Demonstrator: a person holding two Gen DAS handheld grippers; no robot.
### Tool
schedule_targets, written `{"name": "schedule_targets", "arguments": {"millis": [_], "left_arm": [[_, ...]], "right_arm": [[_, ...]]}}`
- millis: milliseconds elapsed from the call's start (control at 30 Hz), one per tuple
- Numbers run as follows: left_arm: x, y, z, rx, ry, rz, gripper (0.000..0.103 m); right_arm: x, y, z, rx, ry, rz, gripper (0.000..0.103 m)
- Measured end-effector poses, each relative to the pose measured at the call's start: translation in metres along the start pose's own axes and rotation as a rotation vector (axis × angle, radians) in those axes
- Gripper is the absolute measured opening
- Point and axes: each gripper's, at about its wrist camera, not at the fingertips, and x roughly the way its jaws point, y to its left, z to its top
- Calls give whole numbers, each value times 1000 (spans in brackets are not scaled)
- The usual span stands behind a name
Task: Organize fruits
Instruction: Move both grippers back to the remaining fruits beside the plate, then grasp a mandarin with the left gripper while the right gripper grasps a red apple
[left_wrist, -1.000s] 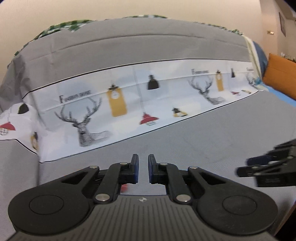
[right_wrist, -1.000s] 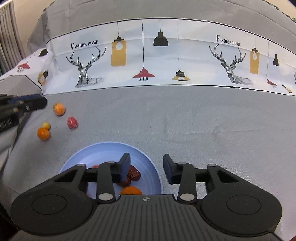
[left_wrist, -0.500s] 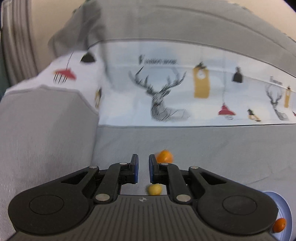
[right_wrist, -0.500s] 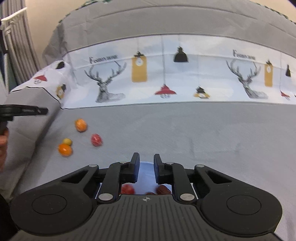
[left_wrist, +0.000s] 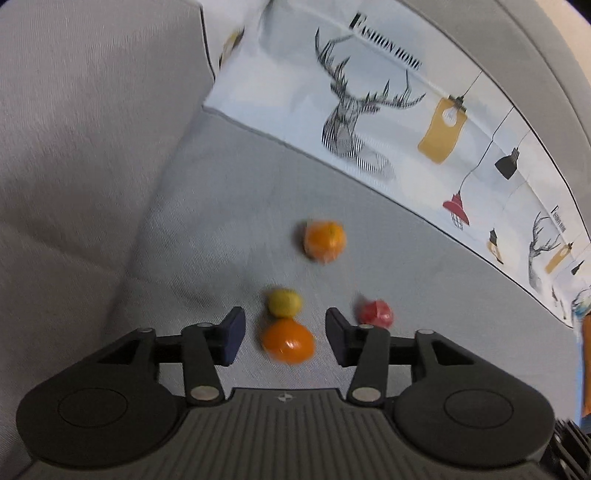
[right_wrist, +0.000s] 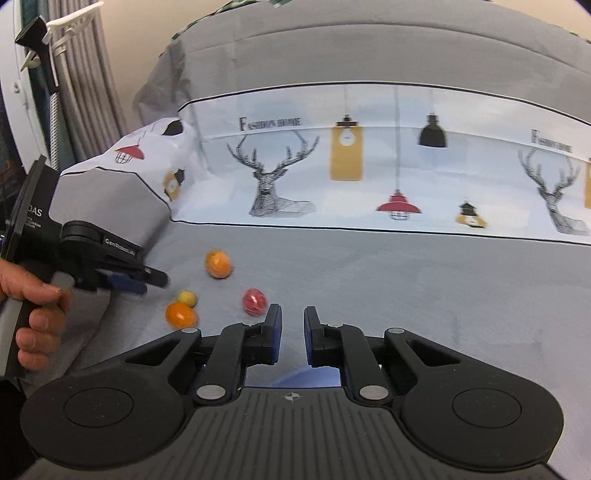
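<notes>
Several small fruits lie on the grey sofa seat. In the left wrist view my left gripper (left_wrist: 284, 334) is open above a near orange (left_wrist: 288, 341), which lies between the fingers. A small yellow fruit (left_wrist: 284, 302) touches it just beyond. A red fruit (left_wrist: 375, 314) lies to the right and another orange (left_wrist: 325, 240) farther off. In the right wrist view my right gripper (right_wrist: 292, 334) is nearly shut and empty, over the rim of a blue bowl (right_wrist: 291, 376). The left gripper (right_wrist: 129, 281) shows there beside the near orange (right_wrist: 180, 314), yellow fruit (right_wrist: 187, 297), red fruit (right_wrist: 254, 301) and far orange (right_wrist: 218, 263).
The sofa's padded arm (left_wrist: 81, 155) rises at the left, close to the fruits. The backrest with a white deer-print cover (right_wrist: 369, 166) stands behind. Grey seat (right_wrist: 424, 280) stretches to the right. A curtain and a rack (right_wrist: 59, 74) stand at far left.
My left gripper swung left and down over the fruits and opened around the near orange. My right gripper closed from open to nearly shut and lifted away from the bowl.
</notes>
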Motion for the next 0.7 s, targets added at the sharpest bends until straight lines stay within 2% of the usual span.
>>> {"name": "schedule_targets", "arguments": {"millis": [200,333,367,700], "left_arm": [[8,-8,-4,41,25,26,54],[17,-14,-5,66,48,26,54],[19,-16,-6,77,51,31,54],[34,-23,-7,122,77,67,54]], "right_arm": [[42,13,13,-21,51,45,29],[68,26,18,-60,70,47,50],[75,29,20,-74,76,44,52],[149,43,18,-150,182,1,53]]}}
